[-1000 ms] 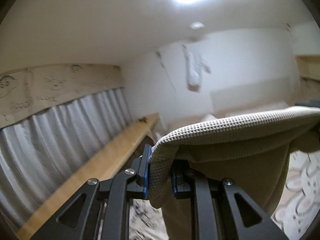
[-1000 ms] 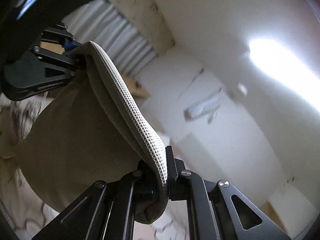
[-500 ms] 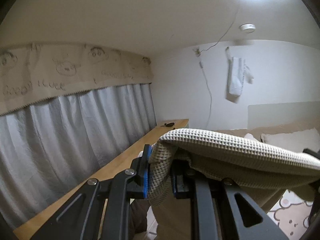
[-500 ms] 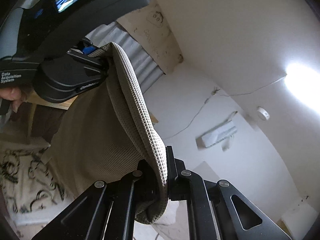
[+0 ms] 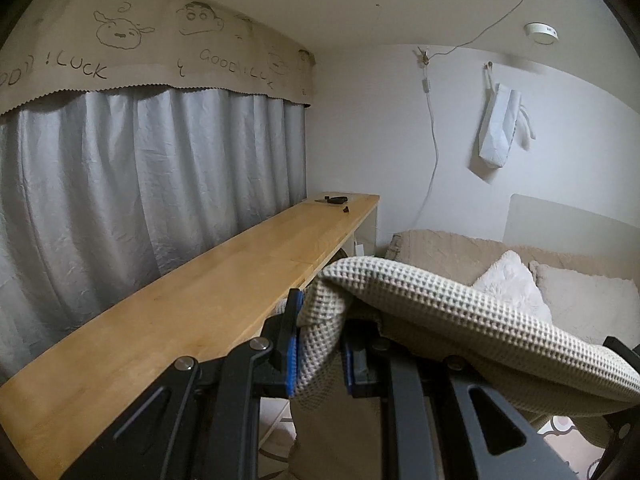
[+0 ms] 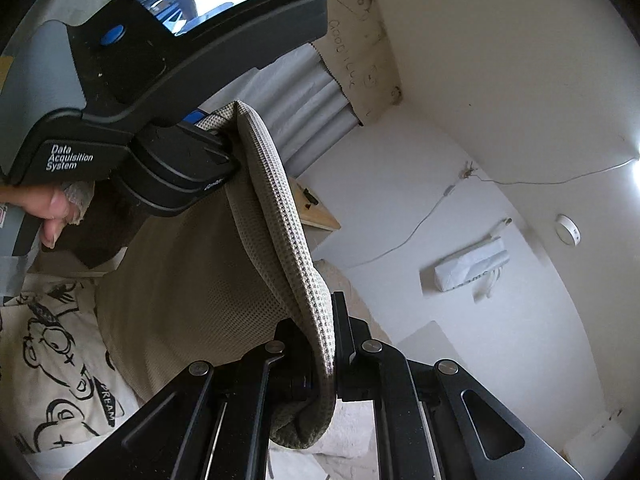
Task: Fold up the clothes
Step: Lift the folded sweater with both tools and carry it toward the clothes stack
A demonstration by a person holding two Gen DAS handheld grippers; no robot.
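Note:
A beige waffle-knit garment (image 5: 448, 316) hangs in the air, stretched between both grippers. My left gripper (image 5: 320, 344) is shut on one end of its top edge, blue pads pressing the cloth. My right gripper (image 6: 326, 344) is shut on the other end of the same edge, and the garment (image 6: 192, 280) drapes down from it. In the right wrist view the left gripper (image 6: 218, 132) shows from the side, a hand (image 6: 48, 208) holding its handle.
A long wooden shelf (image 5: 180, 308) runs along grey curtains (image 5: 140, 184) on the left. A bed with a beige cover and white pillows (image 5: 516, 288) lies ahead. A cartoon-printed sheet (image 6: 52, 364) spreads below the garment. A white bag (image 5: 500, 128) hangs on the wall.
Both grippers have tilted down from the ceiling toward the room, still holding the garment. The left gripper now sits closer to the right one, and the cloth edge between them sags more.

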